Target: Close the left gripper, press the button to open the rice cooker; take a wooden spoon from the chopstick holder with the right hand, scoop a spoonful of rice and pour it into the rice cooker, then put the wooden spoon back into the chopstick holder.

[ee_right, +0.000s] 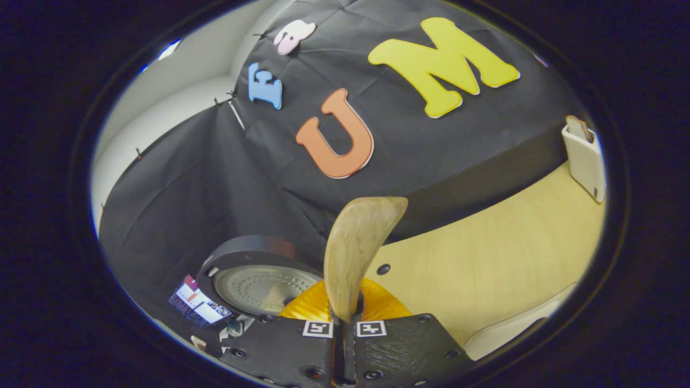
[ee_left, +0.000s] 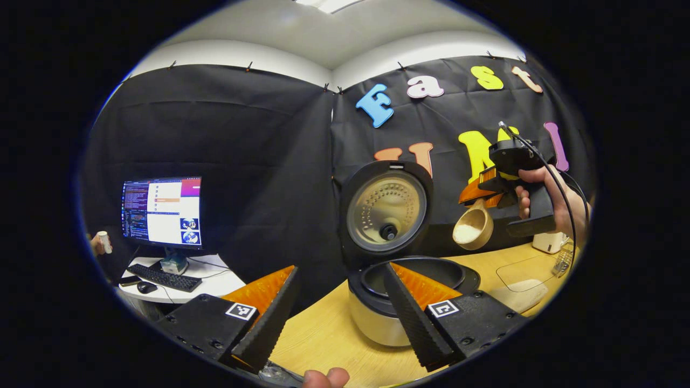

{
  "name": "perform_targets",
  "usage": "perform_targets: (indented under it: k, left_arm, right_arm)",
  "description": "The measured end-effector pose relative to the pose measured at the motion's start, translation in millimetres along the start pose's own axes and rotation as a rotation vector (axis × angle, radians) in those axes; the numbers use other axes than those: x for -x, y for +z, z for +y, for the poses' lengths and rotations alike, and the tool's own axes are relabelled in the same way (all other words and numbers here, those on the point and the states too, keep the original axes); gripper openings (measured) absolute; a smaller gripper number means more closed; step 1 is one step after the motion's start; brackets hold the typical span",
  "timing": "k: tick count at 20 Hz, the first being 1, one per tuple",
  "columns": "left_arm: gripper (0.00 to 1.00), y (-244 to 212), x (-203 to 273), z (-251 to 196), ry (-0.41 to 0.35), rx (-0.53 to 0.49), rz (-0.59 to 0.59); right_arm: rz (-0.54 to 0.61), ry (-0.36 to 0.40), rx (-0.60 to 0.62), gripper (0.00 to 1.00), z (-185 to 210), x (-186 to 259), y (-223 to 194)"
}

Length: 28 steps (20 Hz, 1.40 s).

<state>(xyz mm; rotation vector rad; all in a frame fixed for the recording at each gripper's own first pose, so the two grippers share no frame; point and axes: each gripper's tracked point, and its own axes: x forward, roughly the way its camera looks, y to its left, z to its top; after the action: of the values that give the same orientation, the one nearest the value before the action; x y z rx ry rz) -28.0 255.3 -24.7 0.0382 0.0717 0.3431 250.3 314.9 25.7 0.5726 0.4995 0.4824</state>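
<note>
The rice cooker [ee_left: 377, 318] stands on the wooden table with its lid [ee_left: 385, 211] swung up and its dark inner pot [ee_left: 415, 275] showing. My left gripper [ee_left: 341, 267] is open just in front of it, nothing between its fingers. Up to the right, a hand holds my right gripper [ee_left: 481, 189], shut on the handle of a wooden spoon [ee_left: 473, 227]. The spoon's bowl hangs tilted with white rice in it, above and to the right of the pot. In the right gripper view the spoon [ee_right: 357, 248] rises edge-on from the right gripper [ee_right: 345, 315], with the lid [ee_right: 261, 288] to the lower left.
A white chopstick holder [ee_left: 549, 242] [ee_right: 585, 156] stands at the table's back right, with a wire rack [ee_left: 561, 263] beside it. A pale container [ee_left: 522, 293] lies right of the cooker. A monitor [ee_left: 161, 211], keyboard and mouse sit on a side desk at the left.
</note>
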Motion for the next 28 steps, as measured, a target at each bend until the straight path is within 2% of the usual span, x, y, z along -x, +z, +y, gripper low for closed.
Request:
perform_targets:
  k: [3,4,5,17,20,28]
  left_arm:
    - [0.99,-3,-2,7,0.017,-0.002,0.006]
    - [0.95,-3,-2,8,0.024,-0.004,0.007]
    - [0.99,-4,-1,9,0.028,-0.006,0.01]
    - [0.99,0,0,10,0.011,0.005,-0.005]
    - [0.99,1,2,10,0.01,0.001,-0.01]
    - [0.99,6,5,13,0.02,0.014,-0.025]
  right_arm:
    - [0.011,-0.026,0.084,0.01,9,-17,-14]
    - [0.003,-0.033,0.12,0.01,12,-21,-15]
    - [-0.004,-0.042,0.161,0.01,13,-24,-16]
    - [-0.06,-0.081,0.486,0.01,37,-28,-20]
    - [-0.101,-0.083,0.583,0.01,50,-24,-19]
    - [-0.246,-0.061,0.935,0.02,106,-16,-27]
